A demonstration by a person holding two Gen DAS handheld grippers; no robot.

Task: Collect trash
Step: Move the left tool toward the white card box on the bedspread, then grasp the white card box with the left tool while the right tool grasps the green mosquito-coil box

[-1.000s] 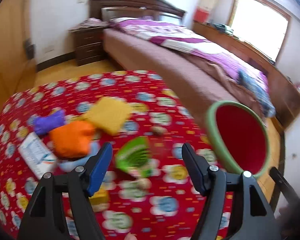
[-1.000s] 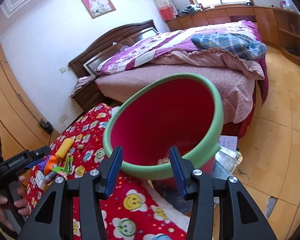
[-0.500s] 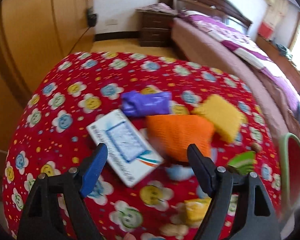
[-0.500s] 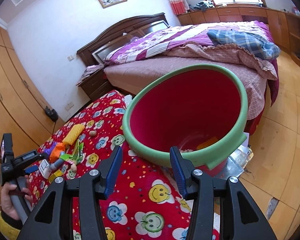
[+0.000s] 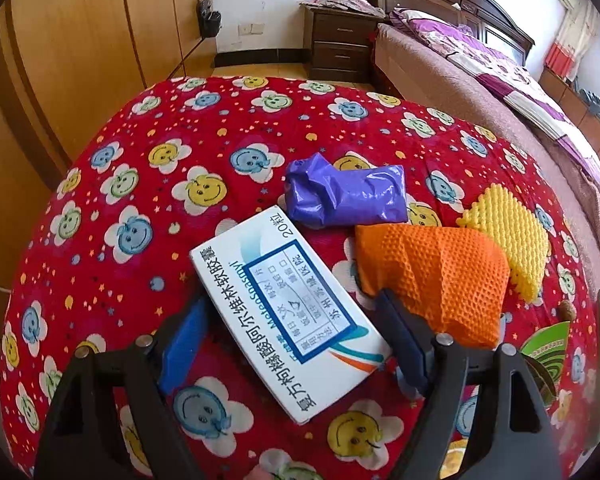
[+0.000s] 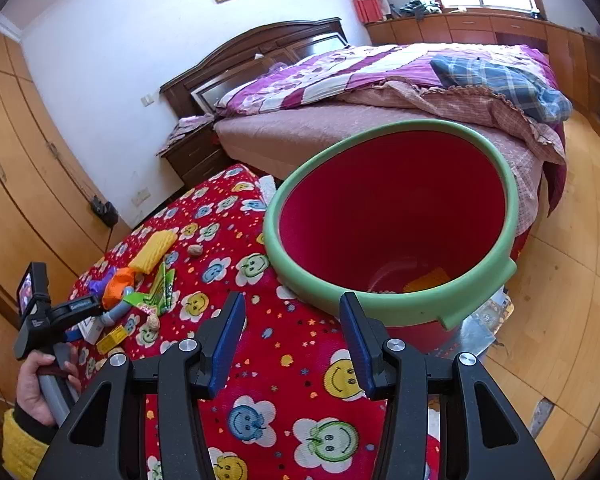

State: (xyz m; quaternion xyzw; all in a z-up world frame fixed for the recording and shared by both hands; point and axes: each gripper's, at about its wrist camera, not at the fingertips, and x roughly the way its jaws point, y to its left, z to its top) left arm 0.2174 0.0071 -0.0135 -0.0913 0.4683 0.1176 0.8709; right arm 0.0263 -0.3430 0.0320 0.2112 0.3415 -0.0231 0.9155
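Observation:
A white medicine box (image 5: 286, 316) lies on the red smiley tablecloth (image 5: 148, 184). My left gripper (image 5: 296, 336) is open, low over the table, with the box's near half between its fingers. A purple bag (image 5: 344, 196), an orange foam net (image 5: 432, 280) and a yellow foam net (image 5: 508, 236) lie just beyond. In the right wrist view my right gripper (image 6: 292, 340) is open and empty above the cloth, just short of the red bin with a green rim (image 6: 388, 224). The left gripper (image 6: 76, 308) shows there at the trash pile.
A green wrapper (image 5: 548, 348), a small yellow box (image 6: 112, 338) and a nut (image 6: 196, 250) also lie on the table. The bin holds some trash at its bottom. A bed (image 6: 380, 92) stands behind, a wooden wardrobe (image 5: 80, 40) to the left, wood floor to the right.
My left gripper swung left from the green wrapper and dropped down over the white box, which now sits between its fingers. My right gripper drifted back a little from the bin.

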